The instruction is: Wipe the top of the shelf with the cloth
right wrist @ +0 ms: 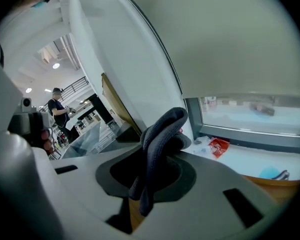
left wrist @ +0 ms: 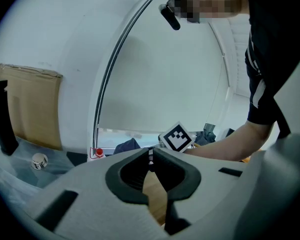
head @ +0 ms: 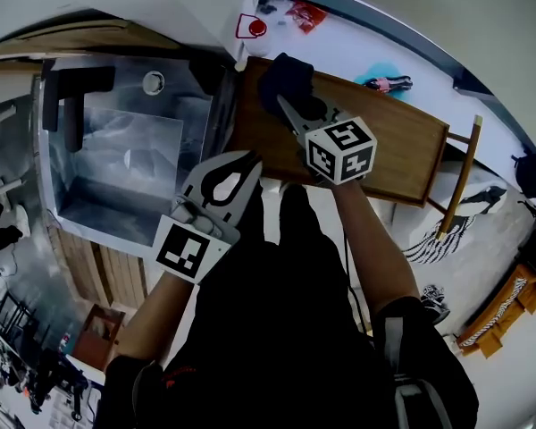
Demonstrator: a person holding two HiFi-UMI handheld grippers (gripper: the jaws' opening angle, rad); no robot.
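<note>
The brown wooden shelf top (head: 389, 146) lies ahead of me in the head view. A dark blue cloth (head: 286, 77) rests bunched on its left end. My right gripper (head: 292, 107) is shut on it. In the right gripper view the cloth (right wrist: 162, 134) hangs folded between the jaws of the right gripper (right wrist: 157, 151). My left gripper (head: 243, 163) hovers just short of the shelf's near-left edge, shut and holding nothing. In the left gripper view the left gripper (left wrist: 150, 154) has its tips touching, and beyond them show the cloth (left wrist: 127, 146) and the right gripper's marker cube (left wrist: 177, 137).
A shiny metal box (head: 125, 159) stands against the shelf's left side. Beyond the shelf a white sill holds a red wrapper (head: 305, 12), a red-capped item (head: 255, 28) and a teal object (head: 384, 71). A wooden bar (head: 460, 181) leans at the shelf's right end.
</note>
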